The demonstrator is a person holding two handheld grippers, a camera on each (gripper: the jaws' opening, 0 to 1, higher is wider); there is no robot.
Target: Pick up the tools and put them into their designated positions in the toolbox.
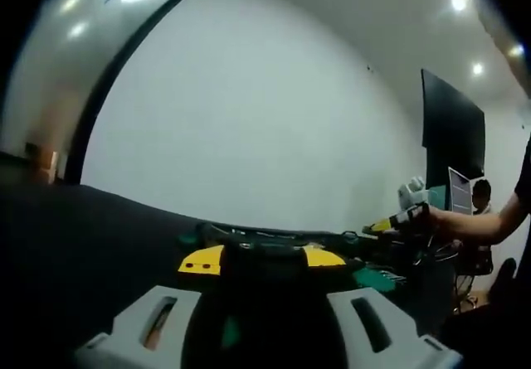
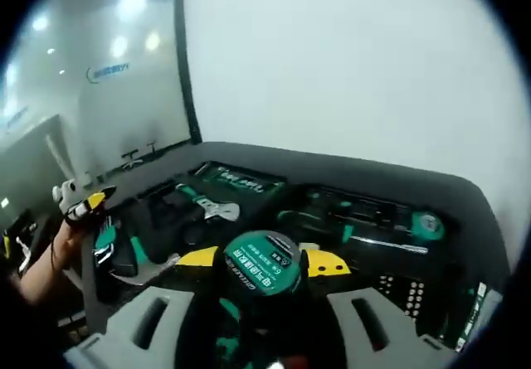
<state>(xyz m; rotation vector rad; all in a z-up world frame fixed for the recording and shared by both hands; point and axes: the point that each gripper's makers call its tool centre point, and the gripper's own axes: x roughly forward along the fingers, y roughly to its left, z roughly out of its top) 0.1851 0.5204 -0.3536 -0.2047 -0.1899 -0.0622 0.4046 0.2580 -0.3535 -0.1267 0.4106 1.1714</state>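
Observation:
My right gripper (image 2: 263, 261) is shut on a round tape measure (image 2: 259, 271) with a green label, held just in front of the open toolbox (image 2: 465, 220). In the toolbox's black foam lie an adjustable wrench (image 2: 211, 210), a screwdriver (image 2: 390, 240) and a green round tool (image 2: 427, 224). My left gripper (image 1: 262, 259) hovers low over the black table (image 1: 83, 236). A dark shape sits between its yellow-tipped jaws, too dark to identify. The left gripper also comes in at far left (image 2: 83, 203), held by a hand. The right gripper (image 1: 402, 218) shows at right, held by a hand.
Green-handled tools (image 2: 108, 245) lie at the toolbox's left end, and green tool parts (image 1: 373, 278) lie past my left jaws. Small bits (image 2: 398, 290) fill slots at the front right. A white wall stands behind the table. A dark screen (image 1: 452, 137) hangs at right.

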